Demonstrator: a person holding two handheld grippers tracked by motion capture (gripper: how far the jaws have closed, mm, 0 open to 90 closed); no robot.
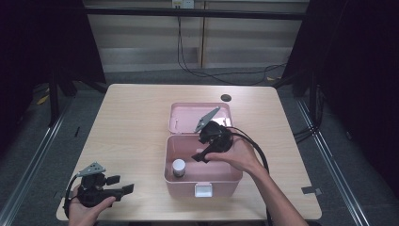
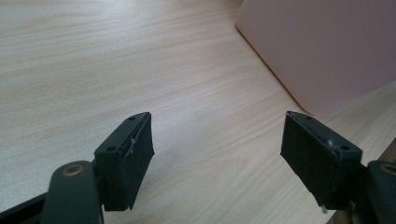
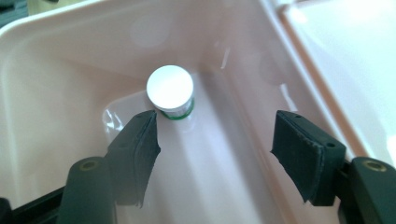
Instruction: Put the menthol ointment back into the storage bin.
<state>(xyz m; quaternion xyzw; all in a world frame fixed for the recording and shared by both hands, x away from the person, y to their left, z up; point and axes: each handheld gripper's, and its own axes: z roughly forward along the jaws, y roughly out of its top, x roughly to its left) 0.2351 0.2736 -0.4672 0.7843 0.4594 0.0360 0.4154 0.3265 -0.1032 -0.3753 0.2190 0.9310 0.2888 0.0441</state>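
Looking down from the high view, the pink box (image 1: 202,176) sits open on the table (image 1: 131,122), lid (image 1: 188,115) folded back, with a small white-capped bottle (image 1: 179,167) upright in its near left corner. The right gripper (image 1: 201,157) hovers over the box interior, jaws apart and empty; the left gripper (image 1: 123,185) rests at the table's near left corner, well apart from the box. In the left gripper view, both jaws stand wide over bare wood, holding nothing, the box wall (image 2: 322,51) beyond. In the right gripper view, the bottle (image 3: 170,91) stands clear ahead of the wide jaws, untouched. Judged by appearance, the bottle is light, rigid, smooth-sided plastic and may tip easily; grip it across the body below the cap.
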